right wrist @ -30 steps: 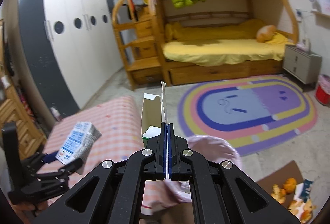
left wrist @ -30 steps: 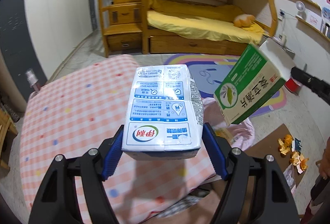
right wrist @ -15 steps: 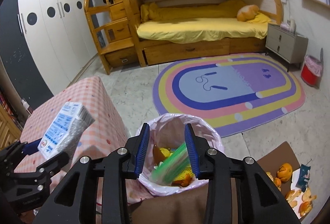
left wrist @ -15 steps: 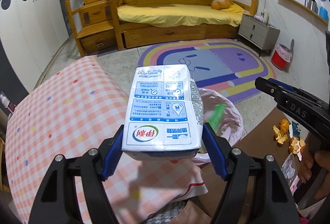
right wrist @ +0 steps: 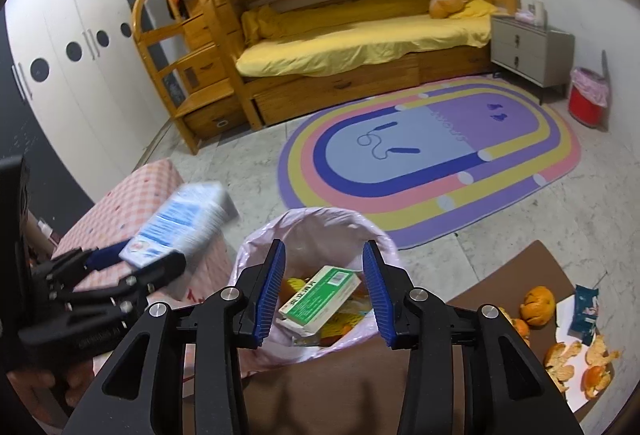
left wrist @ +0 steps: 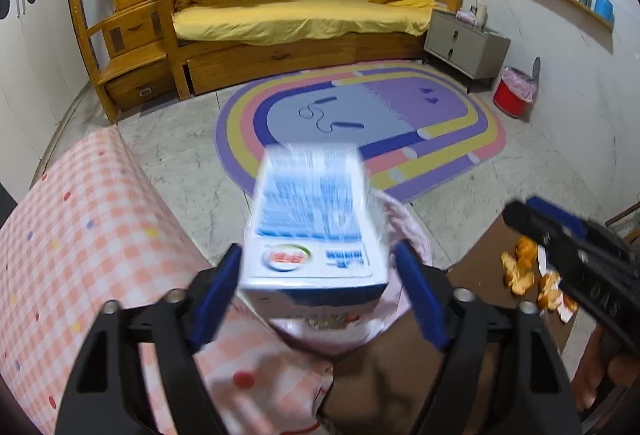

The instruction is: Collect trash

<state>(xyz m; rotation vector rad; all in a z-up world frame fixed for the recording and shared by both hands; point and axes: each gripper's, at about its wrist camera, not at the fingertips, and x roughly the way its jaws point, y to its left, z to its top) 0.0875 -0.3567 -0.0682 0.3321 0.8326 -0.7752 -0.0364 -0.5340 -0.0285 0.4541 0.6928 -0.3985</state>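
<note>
Green box [right wrist: 320, 297] dropped in bin [right wrist: 256, 239], 1 carton [left wrist: 316, 227] slipping, L tongs [left wrist: 320, 287] opening

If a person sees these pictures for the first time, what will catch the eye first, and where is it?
First comes the blurred blue-and-white milk carton, leaving the opening left claw just above the pink-lined trash bin. Next is the green-and-white box, lying inside that bin on orange peel, below the opening right claw, which holds nothing. Behind lies the rainbow rug, before the bed with yellow sheets.
</note>
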